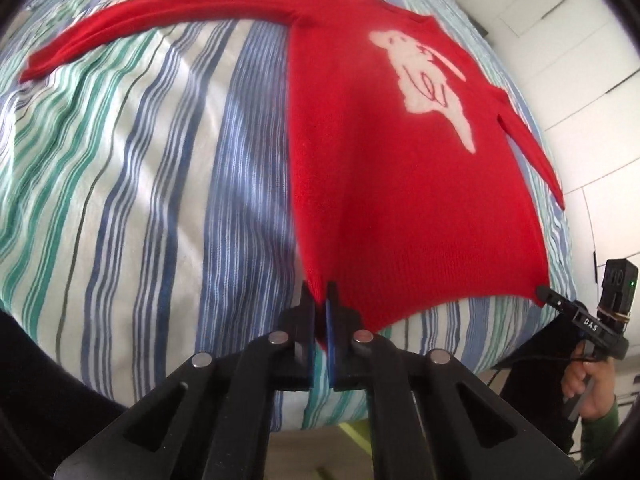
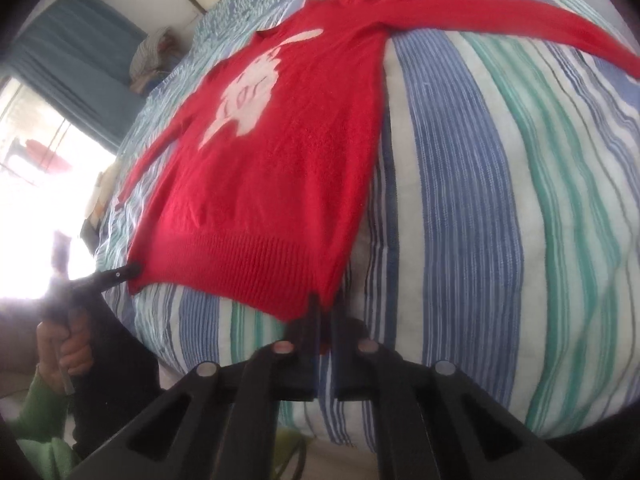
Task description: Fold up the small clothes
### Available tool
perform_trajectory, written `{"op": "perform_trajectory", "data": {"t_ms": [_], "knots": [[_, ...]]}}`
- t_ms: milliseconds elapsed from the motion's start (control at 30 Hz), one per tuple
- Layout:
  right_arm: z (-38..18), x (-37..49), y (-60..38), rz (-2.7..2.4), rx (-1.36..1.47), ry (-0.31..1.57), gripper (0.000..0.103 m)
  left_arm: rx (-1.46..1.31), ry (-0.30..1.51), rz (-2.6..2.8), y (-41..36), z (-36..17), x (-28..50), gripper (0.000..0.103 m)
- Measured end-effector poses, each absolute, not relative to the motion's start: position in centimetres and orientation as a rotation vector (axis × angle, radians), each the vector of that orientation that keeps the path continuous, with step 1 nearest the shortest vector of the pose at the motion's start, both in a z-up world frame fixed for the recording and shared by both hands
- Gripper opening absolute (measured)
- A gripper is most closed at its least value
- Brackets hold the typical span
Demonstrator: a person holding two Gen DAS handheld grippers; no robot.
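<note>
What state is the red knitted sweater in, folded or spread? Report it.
Spread. The red knitted sweater lies flat, front up on the striped bedcover, white animal figure showing, both sleeves stretched outward, no part doubled over.

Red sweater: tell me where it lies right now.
The red sweater lies flat, front up, on the striped bedspread; the left gripper and right gripper each pinch a hem corner.

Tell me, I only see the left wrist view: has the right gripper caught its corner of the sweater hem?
Observer: Yes, the right gripper is shut on the sweater, red knit pinched at the hem corner.
Operator: And that side, spread out?
Observer: The sleeve stretches flat across the bedcover, past the picture's edge.
Operator: Anything lying further up?
Observer: A striped bundle of cloth, apart from the sweater.
</note>
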State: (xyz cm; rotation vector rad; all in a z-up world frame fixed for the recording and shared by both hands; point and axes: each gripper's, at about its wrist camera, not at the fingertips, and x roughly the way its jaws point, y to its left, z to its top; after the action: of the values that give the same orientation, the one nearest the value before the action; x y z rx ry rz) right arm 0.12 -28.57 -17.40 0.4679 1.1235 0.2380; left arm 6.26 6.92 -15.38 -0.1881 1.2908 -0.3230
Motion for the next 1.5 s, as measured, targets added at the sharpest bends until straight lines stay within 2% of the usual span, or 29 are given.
{"op": "perform_trajectory", "data": {"t_ms": [133, 233, 533, 567, 600, 633, 667, 700, 967, 1100, 1200, 1367, 1433, 1500], "knots": [[-18.1, 0.1, -28.9, 0.185, 0.417, 1.175, 0.003, -0.158, 1.358, -0.273, 6.3, -18.4, 7.2, 0.002], [-21.1, 1.3, -29.3, 0.151, 0.447, 1.229, 0.003, -0.157, 1.349, -0.255, 6.0, -18.5, 7.6, 0.003], [-20.7, 1.4, -28.7, 0.13, 0.391, 1.194, 0.004, -0.161, 1.305, -0.228, 5.9, -17.8, 6.8, 0.009], [-20.6, 1.3, -28.8, 0.135, 0.402, 1.192, 0.009, -0.158, 1.301, -0.224, 5.9, -17.6, 6.6, 0.018], [-20.3, 0.9, -28.9, 0.136, 0.413, 1.188, 0.015, -0.16, 1.3, -0.219, 6.0, -17.3, 6.3, 0.034], [-20.1, 0.7, -29.1, 0.134, 0.426, 1.188, 0.018, -0.166, 1.302, -0.214, 6.0, -17.0, 6.0, 0.044], [-19.9, 0.4, -29.4, 0.127, 0.44, 1.187, 0.027, -0.173, 1.302, -0.207, 6.2, -16.5, 5.7, 0.062], [-19.7, 0.2, -29.6, 0.116, 0.456, 1.184, 0.035, -0.177, 1.292, -0.199, 6.5, -15.9, 5.2, 0.07], [-14.8, -2.4, -33.0, -0.177, 0.388, 0.996, 0.038, -0.158, 1.11, -0.129, 8.3, -10.6, 4.0, 0.077], [-13.1, -1.4, -32.0, -0.123, 0.331, 0.947, 0.04, -0.1, 1.059, -0.202, 5.2, -9.7, 5.9, 0.077], [-12.8, 0.5, -29.5, 0.006, 0.322, 0.931, 0.04, -0.02, 1.046, -0.261, 1.8, -10.8, 7.3, 0.078], [-16.3, 3.3, -24.4, 0.168, 0.256, 1.018, 0.042, 0.062, 1.171, -0.244, 0.0, -16.9, 8.1, 0.078], [-19.6, 3.6, -23.8, 0.149, 0.25, 1.135, 0.043, 0.119, 1.11, -0.252, -0.2, -17.4, 7.2, 0.081], [-20.0, 2.4, -24.1, 0.144, 0.279, 1.074, 0.043, 0.141, 1.105, -0.247, -0.7, -16.9, 7.2, 0.085]]}}
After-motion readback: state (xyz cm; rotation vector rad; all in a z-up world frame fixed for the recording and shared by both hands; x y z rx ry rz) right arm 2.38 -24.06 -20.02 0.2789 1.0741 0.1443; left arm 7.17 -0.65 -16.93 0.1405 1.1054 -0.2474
